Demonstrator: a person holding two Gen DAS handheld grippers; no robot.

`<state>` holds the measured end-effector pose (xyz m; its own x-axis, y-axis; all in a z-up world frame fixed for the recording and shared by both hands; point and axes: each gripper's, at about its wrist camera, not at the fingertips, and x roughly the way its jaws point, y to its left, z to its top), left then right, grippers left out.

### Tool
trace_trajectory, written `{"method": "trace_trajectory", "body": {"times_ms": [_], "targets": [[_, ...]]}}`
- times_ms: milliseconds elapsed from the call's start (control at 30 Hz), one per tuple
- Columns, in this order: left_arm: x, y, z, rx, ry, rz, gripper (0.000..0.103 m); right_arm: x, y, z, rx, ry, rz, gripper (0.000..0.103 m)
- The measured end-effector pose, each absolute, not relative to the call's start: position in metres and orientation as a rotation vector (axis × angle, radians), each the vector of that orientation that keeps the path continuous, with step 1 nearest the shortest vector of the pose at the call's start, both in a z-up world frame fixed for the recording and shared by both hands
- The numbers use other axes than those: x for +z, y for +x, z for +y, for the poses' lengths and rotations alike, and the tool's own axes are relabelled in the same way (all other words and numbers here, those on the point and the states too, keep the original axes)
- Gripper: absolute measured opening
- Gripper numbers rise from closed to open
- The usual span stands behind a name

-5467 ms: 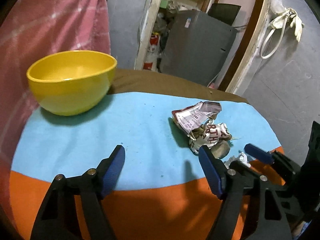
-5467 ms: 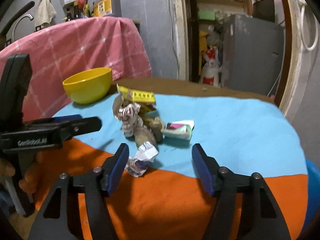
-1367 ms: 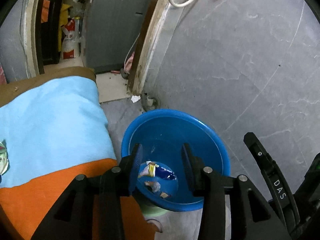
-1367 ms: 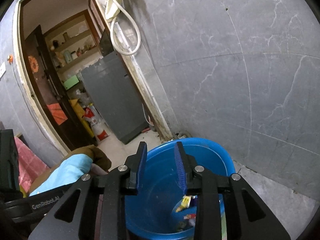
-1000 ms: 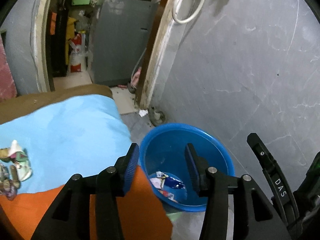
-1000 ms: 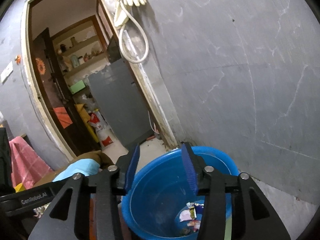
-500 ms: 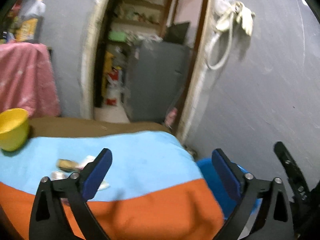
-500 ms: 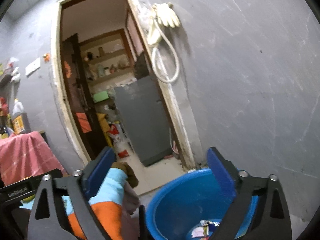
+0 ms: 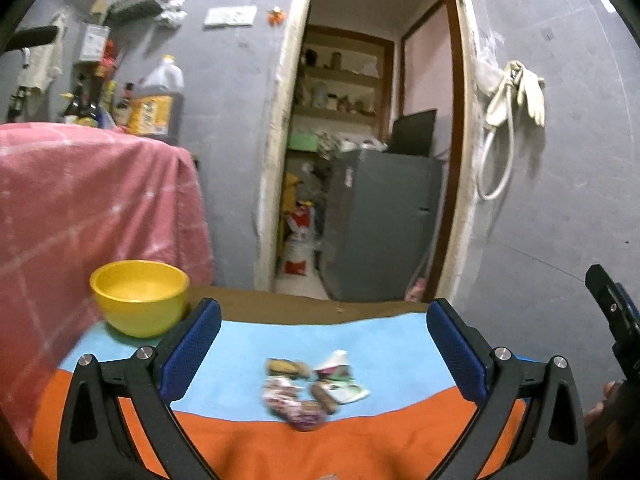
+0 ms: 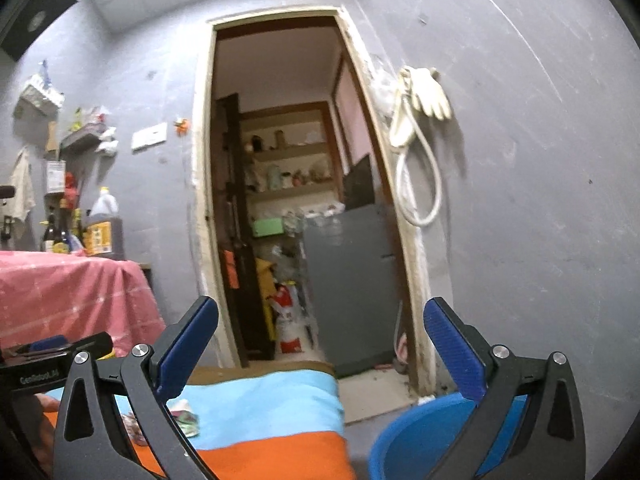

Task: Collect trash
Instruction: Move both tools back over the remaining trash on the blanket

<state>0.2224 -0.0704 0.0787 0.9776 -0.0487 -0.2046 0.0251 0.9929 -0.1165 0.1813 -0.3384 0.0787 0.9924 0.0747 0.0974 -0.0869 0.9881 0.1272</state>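
- Left gripper [image 9: 323, 340] stood wide apart, jaws had just been opening, nothing between them; right gripper [image 10: 320, 344] same, wide and empty.
- Trash pile [image 9: 312, 386] lay on the blue-and-orange cloth [image 9: 248, 364], near the colour seam, ahead of the left gripper.
- Trash: crumpled wrappers, paper scraps, brownish lumps; likely light, soft, crushable, apt to slip; best pinched at a bunched fold.
- Blue tub [image 10: 416, 440]: smooth round plastic, on the floor beside the cloth edge.
- Yellow bowl [image 9: 140, 298]: glossy, rounded, farther back left.
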Motion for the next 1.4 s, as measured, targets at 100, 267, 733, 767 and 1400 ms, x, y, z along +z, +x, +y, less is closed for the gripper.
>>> {"method": "trace_trajectory", "body": {"times_ms": [100, 267, 733, 767, 1400], "targets": [[0.078, 0.213, -0.056, 0.000, -0.105, 0.173, 0.101, 0.079, 0.180, -0.326, 0.114, 0.116, -0.113, 0.103], [0.075, 0.202, -0.033, 0.050, -0.094, 0.142, 0.101, 0.080, 0.180, -0.298, 0.180, 0.071, -0.130, 0.103], [0.055, 0.204, 0.005, 0.092, -0.085, 0.209, 0.101, 0.065, 0.202, -0.244, 0.304, -0.063, 0.022, 0.103], [0.055, 0.206, 0.007, 0.088, -0.081, 0.221, 0.101, 0.062, 0.207, -0.243, 0.313, -0.061, 0.052, 0.103], [0.019, 0.270, -0.010, -0.111, -0.099, 0.578, 0.093, 0.021, 0.271, -0.229, 0.352, -0.093, 0.456, 0.072]]}}
